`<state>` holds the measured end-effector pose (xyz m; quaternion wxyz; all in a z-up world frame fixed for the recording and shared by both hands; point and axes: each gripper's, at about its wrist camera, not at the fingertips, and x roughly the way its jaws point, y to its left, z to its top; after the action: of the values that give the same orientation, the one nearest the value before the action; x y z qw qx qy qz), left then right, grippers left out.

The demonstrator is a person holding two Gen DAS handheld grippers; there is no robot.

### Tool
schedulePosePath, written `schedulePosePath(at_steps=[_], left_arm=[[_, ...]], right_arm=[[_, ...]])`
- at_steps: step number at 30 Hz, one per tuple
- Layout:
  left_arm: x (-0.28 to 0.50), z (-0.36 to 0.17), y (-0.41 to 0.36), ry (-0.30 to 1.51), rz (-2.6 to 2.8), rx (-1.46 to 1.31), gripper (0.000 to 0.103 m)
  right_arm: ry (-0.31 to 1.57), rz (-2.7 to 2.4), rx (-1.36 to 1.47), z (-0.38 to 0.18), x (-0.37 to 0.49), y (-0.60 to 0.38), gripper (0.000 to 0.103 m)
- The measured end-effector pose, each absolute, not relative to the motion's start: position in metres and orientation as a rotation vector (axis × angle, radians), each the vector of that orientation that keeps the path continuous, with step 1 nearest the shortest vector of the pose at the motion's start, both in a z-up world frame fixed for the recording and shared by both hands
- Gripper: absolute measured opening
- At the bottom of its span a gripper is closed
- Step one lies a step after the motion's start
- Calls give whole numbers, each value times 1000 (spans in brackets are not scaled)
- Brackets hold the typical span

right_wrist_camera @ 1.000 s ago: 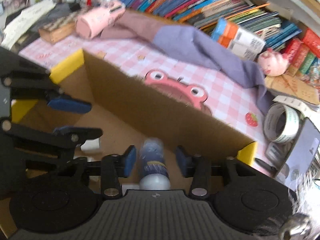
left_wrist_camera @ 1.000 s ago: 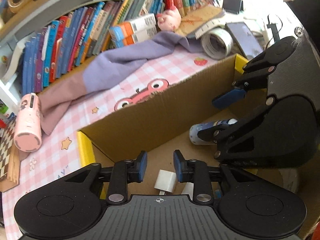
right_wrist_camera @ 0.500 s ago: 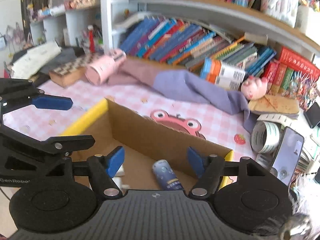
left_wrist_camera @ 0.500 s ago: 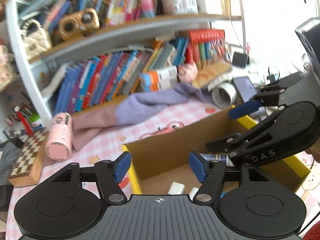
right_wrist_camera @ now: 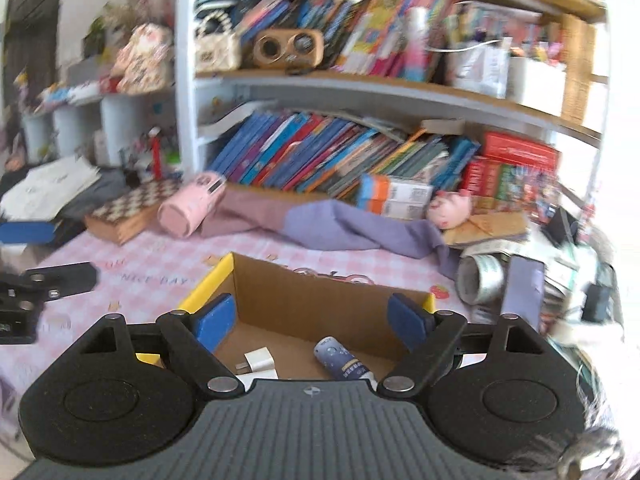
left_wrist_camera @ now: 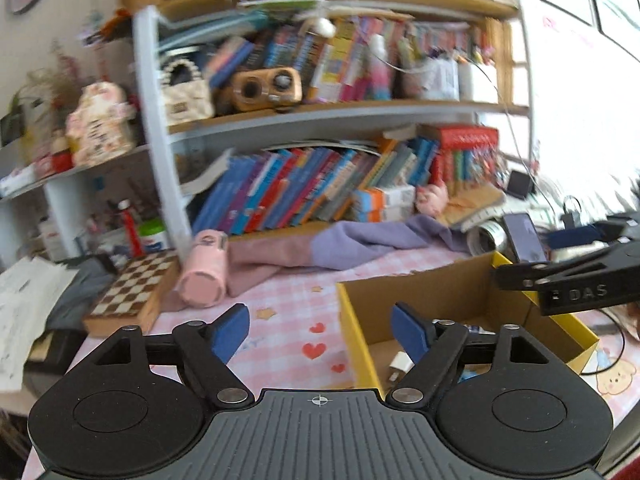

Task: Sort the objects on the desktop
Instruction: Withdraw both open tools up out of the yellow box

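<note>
Now, over a pink-checked desk, two claws hang above a sorting box.
Left gripper (left_wrist_camera: 320, 330): jaws spreading, nothing between the pads.
Right gripper (right_wrist_camera: 310, 320): jaws likewise widening, empty.
Cardboard box (right_wrist_camera: 320, 300): just ahead of and below both claws.
Blue tube (right_wrist_camera: 344, 364): lying inside the box, under the right claw.
White plug (right_wrist_camera: 260, 360): beside the tube, left of it.
Pink flask (right_wrist_camera: 192, 208): on its side, well beyond the box.
</note>
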<state>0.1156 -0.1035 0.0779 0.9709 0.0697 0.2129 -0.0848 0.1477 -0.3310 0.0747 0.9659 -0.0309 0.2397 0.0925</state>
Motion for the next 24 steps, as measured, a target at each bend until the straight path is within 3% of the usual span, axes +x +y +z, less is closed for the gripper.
schedulePosePath(at_steps=[12, 16, 24], left_arm=[[44, 62, -55, 462, -130, 69, 84], [22, 51, -46, 511, -106, 32, 94], [-11, 25, -36, 613, -87, 32, 97]], right_arm=[[510, 74, -26, 56, 59, -294, 85], [536, 57, -24, 46, 32, -281, 87], [641, 63, -16, 18, -7, -253, 93]])
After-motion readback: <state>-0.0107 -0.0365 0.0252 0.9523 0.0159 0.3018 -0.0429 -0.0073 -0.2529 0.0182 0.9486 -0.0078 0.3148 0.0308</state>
